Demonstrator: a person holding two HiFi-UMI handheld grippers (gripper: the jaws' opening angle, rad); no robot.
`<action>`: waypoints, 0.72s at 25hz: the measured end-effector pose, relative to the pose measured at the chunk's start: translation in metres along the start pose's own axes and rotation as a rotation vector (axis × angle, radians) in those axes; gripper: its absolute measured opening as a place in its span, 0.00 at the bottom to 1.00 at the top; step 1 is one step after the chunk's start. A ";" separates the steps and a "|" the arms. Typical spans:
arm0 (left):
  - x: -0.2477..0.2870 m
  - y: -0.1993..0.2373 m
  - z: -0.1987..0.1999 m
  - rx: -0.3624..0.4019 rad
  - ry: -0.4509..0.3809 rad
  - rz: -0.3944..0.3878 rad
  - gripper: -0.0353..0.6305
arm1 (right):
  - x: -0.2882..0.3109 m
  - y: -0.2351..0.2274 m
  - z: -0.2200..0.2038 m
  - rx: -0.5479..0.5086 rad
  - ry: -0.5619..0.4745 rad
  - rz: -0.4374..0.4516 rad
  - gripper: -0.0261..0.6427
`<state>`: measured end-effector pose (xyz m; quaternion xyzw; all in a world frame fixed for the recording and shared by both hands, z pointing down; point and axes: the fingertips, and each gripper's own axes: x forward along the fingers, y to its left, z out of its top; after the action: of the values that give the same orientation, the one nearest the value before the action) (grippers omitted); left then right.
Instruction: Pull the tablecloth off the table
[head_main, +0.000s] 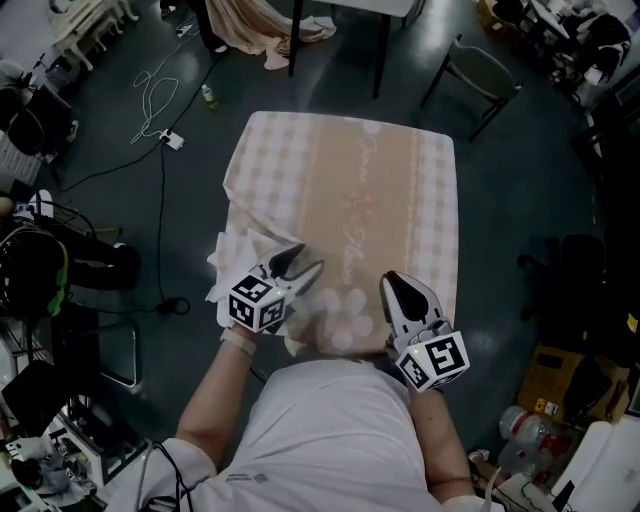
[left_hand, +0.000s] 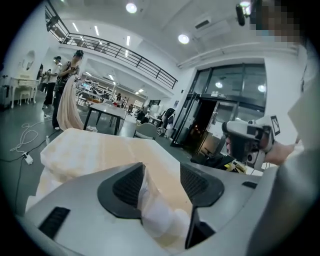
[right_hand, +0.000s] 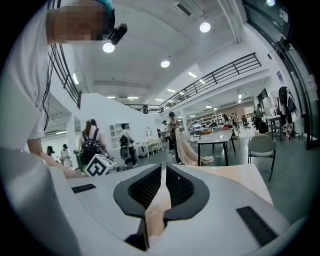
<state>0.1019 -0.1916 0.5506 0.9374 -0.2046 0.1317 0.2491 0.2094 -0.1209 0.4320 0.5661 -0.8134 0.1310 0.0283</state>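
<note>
A beige checked tablecloth (head_main: 350, 190) covers a small square table, with its near-left corner bunched and hanging off the edge. My left gripper (head_main: 305, 258) sits at that bunched near-left edge. In the left gripper view its jaws (left_hand: 161, 180) stand apart; a white fold of the cloth (left_hand: 150, 210) lies between them against the left pad, clear of the right pad. My right gripper (head_main: 392, 280) is at the near edge, right of centre. In the right gripper view it (right_hand: 163, 182) is shut on a pinched fold of the tablecloth (right_hand: 158, 202).
A grey chair (head_main: 480, 70) stands beyond the table's far right corner. Another table with a draped cloth (head_main: 260, 30) is at the back. A cable (head_main: 150, 90) and a small bottle (head_main: 207, 95) lie on the floor to the left. Boxes and bottles (head_main: 520, 430) crowd the near right.
</note>
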 end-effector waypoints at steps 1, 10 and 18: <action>-0.005 -0.001 0.001 -0.002 -0.012 -0.002 0.38 | 0.003 0.002 0.000 0.000 0.002 0.009 0.10; -0.064 0.013 -0.007 0.012 -0.056 0.101 0.38 | 0.031 0.020 -0.003 -0.001 0.034 0.113 0.10; -0.140 0.049 -0.059 -0.089 -0.040 0.307 0.40 | 0.072 0.034 -0.012 -0.032 0.103 0.210 0.10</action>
<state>-0.0518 -0.1549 0.5719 0.8856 -0.3559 0.1402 0.2634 0.1511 -0.1725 0.4514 0.4699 -0.8676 0.1491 0.0652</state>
